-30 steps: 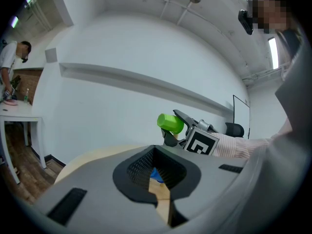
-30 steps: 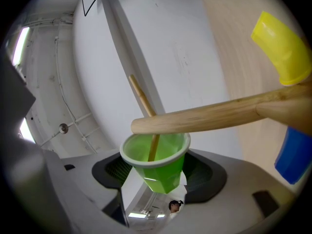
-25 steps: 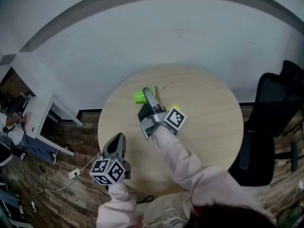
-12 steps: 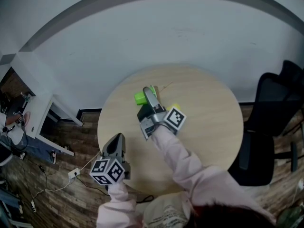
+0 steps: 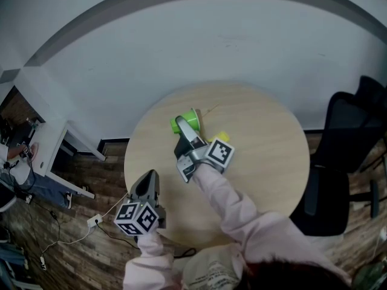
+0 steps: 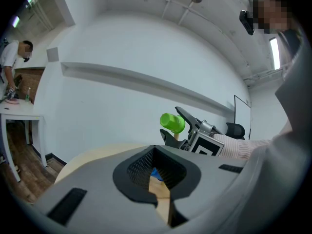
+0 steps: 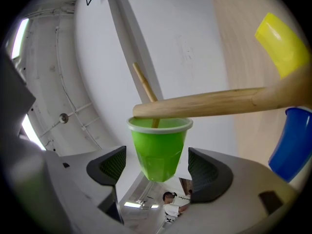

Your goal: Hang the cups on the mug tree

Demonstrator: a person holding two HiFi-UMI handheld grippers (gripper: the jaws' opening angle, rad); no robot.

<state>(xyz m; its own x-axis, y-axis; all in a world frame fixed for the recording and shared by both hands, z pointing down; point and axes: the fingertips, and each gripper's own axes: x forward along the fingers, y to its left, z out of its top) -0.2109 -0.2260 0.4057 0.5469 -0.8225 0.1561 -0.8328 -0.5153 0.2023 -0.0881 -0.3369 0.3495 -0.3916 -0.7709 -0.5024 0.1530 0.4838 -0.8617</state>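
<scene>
Right tool (image 7: 158,172): jaws just opened wide, pads clear of the green plastic cup (image 7: 158,143) at frame centre, which sits slipped over the mug tree's thin wooden peg (image 7: 145,84). Risk: a pad clips the cup on withdrawal and knocks it off. Left tool (image 6: 156,177): closed, empty.

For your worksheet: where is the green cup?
Right gripper view, centre: green cup on a peg, between the right gripper's jaws, which have just been opening.

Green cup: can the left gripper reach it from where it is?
Probably not. The left gripper sits back at the table edge, and the right gripper, whose jaws have just been opening around the green cup, blocks the near side.
</scene>
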